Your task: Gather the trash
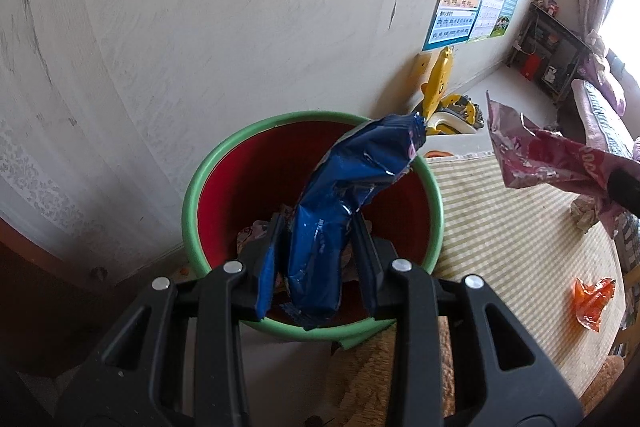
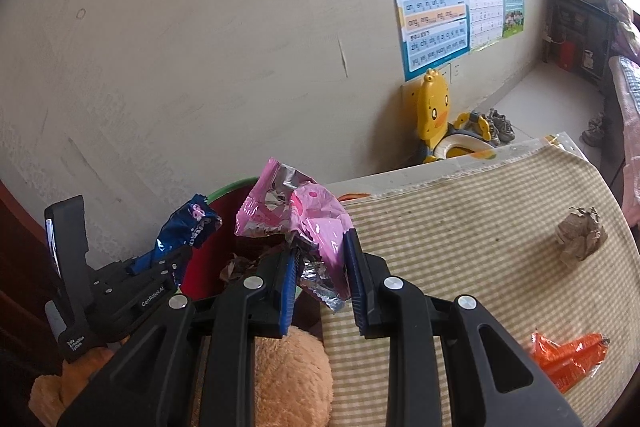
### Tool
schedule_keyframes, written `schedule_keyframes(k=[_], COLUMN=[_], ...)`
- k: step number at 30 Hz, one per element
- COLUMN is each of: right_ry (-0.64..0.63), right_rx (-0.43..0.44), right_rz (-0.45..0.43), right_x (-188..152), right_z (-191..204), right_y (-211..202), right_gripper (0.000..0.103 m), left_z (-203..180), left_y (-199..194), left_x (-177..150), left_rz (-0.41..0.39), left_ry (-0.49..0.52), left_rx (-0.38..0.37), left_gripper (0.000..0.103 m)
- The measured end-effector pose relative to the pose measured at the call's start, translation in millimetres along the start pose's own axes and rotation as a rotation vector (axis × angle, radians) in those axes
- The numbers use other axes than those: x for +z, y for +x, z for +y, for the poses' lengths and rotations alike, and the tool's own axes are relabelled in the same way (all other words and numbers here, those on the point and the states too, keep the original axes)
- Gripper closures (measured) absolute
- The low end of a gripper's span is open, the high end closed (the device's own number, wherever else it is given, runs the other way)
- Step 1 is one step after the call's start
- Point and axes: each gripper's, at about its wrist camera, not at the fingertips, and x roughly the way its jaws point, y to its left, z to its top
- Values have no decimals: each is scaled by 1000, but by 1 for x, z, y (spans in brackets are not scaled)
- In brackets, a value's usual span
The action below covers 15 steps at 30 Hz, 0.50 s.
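My left gripper [image 1: 316, 227] is shut on a crumpled blue snack wrapper [image 1: 344, 187] and holds it over the mouth of a red bin with a green rim [image 1: 208, 163]; some trash lies at the bin's bottom. My right gripper [image 2: 320, 247] is shut on a pink foil wrapper [image 2: 296, 215], held at the table's left edge just right of the bin [image 2: 224, 191]. The right wrist view also shows the left gripper [image 2: 136, 267] with the blue wrapper [image 2: 188, 227]. The pink wrapper [image 1: 540, 159] shows at the right of the left wrist view.
An orange wrapper [image 2: 568, 351] and a crumpled brown paper ball [image 2: 580, 235] lie on the striped table mat [image 2: 460, 227]. A plush toy [image 2: 288, 379] sits below my right gripper. A yellow duck toy [image 2: 434, 111] stands by the wall, under posters.
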Motion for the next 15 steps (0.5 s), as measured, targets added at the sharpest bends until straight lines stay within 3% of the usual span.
schedule_keyframes(k=[15], right_ry=[-21], right_rx=[21], right_rz=[67], right_x=[0], right_z=[12], right_y=[35], right_gripper=[80], left_z=[15], left_y=[27], left_x=[-7], left_rz=[69], left_ry=[-14], left_rx=[39], left_gripper=[70])
